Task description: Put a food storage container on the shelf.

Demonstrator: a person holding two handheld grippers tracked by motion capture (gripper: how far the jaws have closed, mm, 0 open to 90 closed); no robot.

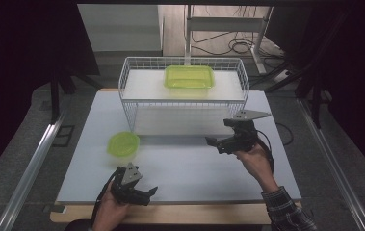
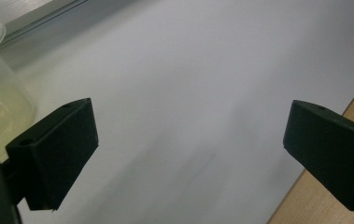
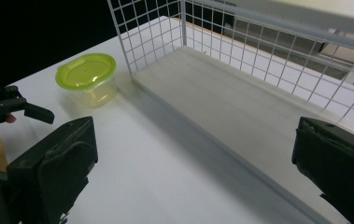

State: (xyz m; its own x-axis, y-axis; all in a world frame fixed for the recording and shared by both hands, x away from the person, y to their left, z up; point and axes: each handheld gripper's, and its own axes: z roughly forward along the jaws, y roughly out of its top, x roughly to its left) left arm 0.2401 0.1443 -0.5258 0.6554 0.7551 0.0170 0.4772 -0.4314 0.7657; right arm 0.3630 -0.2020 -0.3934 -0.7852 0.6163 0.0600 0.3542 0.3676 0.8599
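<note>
Round tub [image 1: 123, 144] with its yellow-green lid on sits on the white table [image 1: 185, 168], toward the table's left edge, just off the front left corner of the wire basket [image 1: 182, 96]. We cannot tell what is inside it; its clear wall looks pale. Our wire basket stands at the table's far edge, and a rectangular green-lidded container [image 1: 189, 77] rests on the basket's raised shelf, toward the back. Our left gripper [image 1: 144, 195] hovers near the table's front edge, jaws spread wide and holding nothing, with the tub just beside it. Our right gripper [image 1: 217, 143] hangs before the basket's front right part, jaws likewise wide apart and empty.
</note>
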